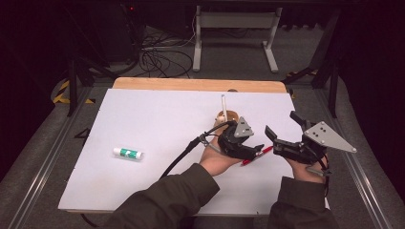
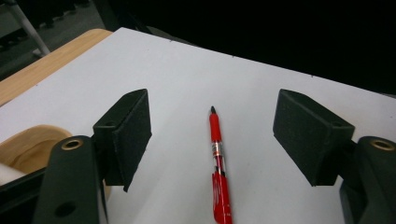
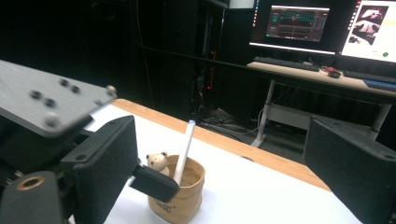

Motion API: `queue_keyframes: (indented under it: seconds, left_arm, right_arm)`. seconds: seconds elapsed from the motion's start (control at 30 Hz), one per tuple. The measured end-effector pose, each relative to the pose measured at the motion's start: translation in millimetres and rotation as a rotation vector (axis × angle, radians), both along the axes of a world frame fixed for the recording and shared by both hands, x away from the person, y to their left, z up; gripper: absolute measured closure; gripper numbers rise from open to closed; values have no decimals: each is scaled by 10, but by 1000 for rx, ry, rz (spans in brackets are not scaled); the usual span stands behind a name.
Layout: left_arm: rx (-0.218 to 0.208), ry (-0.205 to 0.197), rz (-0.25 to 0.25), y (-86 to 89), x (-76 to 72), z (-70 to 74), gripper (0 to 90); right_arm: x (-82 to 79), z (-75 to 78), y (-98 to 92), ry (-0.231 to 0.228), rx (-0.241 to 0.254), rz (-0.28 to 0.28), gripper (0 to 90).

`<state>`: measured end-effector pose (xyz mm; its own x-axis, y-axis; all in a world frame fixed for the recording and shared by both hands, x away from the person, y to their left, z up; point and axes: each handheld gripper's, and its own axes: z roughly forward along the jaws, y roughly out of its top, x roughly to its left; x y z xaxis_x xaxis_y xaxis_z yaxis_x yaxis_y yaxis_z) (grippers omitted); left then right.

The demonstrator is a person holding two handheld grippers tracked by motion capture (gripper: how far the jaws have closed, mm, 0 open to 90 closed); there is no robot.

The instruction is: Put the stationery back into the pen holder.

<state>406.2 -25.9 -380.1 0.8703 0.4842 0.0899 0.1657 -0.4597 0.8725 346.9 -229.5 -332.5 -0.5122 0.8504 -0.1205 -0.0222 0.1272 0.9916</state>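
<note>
Left hand-held gripper gapes open, straddling red pen untouched.

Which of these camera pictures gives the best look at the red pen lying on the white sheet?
The left gripper view: the red pen lies full-length on the sheet between that gripper's open black jaws, untouched. In the high view the left gripper covers the pen partly, leaving a short stretch.

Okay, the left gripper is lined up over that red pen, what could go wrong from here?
1. The red pen lies flat on the white sheet; the left gripper jaws, open either side of it, might roll it away rather than pinch it.
2. The wooden cup sits close behind this hand; a lift could knock it or its white pen.
</note>
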Motion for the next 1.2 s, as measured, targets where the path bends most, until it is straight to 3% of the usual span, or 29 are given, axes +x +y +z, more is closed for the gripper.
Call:
queue_keyframes:
  seconds: [0.13,0.53,0.77,0.9,1.03,1.2]
  left_arm:
    - [22,0,11,-112,50,-43,324]
    - [54,91,30,-380,252,-230,357]
    - [111,114,31,-560,323,-339,374]
    - [113,153,35,-666,370,-402,388]
    - [179,142,42,-782,403,-477,421]
    - [215,167,49,-852,460,-573,451]
  right_arm:
    - [-14,11,-13,-10,6,-1,106]
    - [-13,6,-37,-7,21,6,106]
    - [-22,16,-53,-15,30,4,106]
    - [-29,21,-58,-19,33,3,109]
    - [-31,23,-68,-20,32,2,109]
    - [-38,27,-82,-20,35,3,111]
